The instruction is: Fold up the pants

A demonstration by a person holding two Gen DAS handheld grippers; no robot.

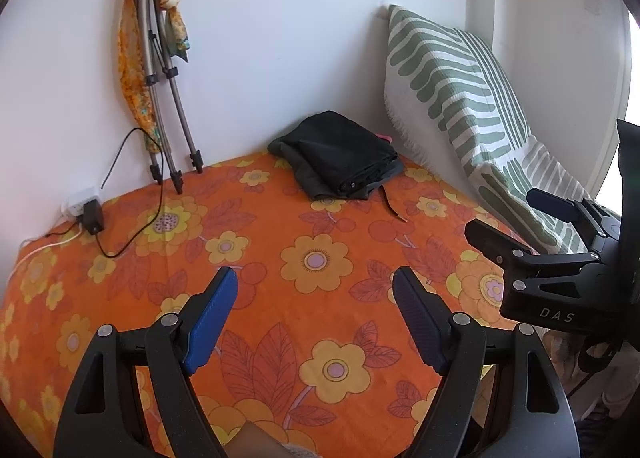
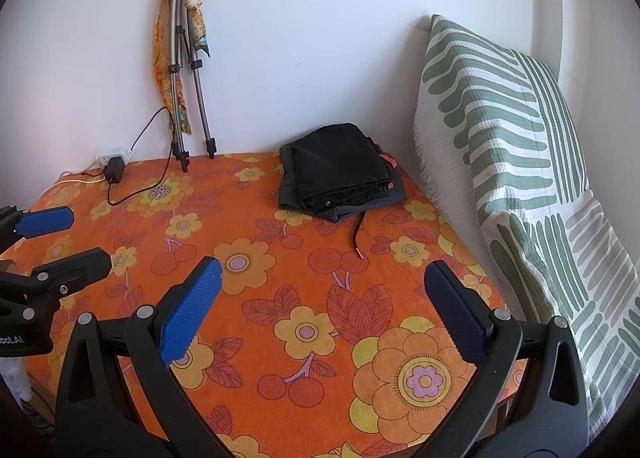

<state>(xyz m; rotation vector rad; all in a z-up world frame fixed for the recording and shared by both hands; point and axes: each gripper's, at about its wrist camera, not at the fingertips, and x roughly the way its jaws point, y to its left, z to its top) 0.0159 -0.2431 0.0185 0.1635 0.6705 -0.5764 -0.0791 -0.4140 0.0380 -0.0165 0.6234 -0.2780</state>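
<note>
Black pants (image 1: 336, 156) lie folded in a compact stack at the far side of the orange flowered bed cover (image 1: 280, 298), by the wall. They also show in the right wrist view (image 2: 340, 172), with a drawstring (image 2: 357, 236) trailing toward me. My left gripper (image 1: 316, 282) is open and empty, hovering over the cover well short of the pants. My right gripper (image 2: 322, 274) is open and empty too, at a similar distance. The right gripper (image 1: 516, 218) shows at the right of the left wrist view, and the left gripper (image 2: 76, 236) shows at the left of the right wrist view.
A folded tripod (image 1: 168, 78) with a patterned scarf leans on the wall at the back left. A power strip with a black adapter (image 1: 92, 214) and cables lies below it. A green-striped white pillow (image 2: 520, 162) stands along the right side.
</note>
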